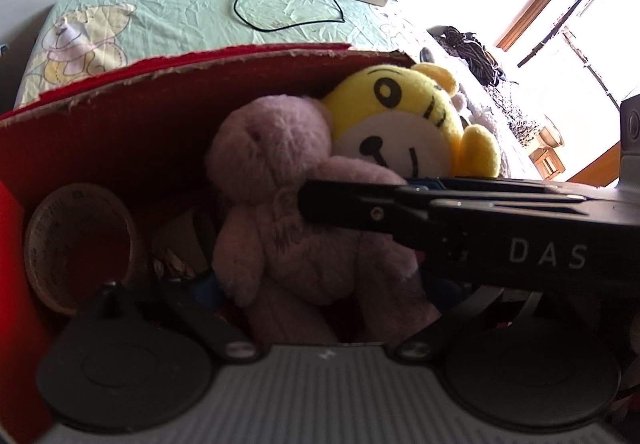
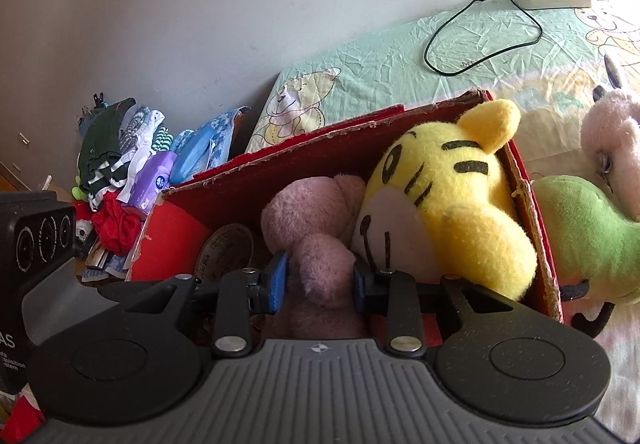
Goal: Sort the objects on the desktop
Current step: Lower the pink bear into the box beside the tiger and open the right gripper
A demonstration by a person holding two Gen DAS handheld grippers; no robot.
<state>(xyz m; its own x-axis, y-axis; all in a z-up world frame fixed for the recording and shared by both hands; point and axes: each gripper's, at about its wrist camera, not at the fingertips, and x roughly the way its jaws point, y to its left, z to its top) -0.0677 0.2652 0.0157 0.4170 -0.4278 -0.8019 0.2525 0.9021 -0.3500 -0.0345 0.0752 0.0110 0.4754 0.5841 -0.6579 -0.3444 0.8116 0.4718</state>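
Both fingers [image 2: 280, 280] pinch bear's [image 2: 316, 244] arm.

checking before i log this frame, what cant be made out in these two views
- Left gripper: fingertips in the left wrist view hidden behind the mauve plush bear and the right gripper crossing in front.
- Red cardboard box: floor hidden under toys, both views.
- Green plush toy: right wrist view, partly behind the box wall.

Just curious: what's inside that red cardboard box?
A mauve plush bear, a yellow plush tiger and a roll of clear tape sit in the red cardboard box. The toys hide the box floor.
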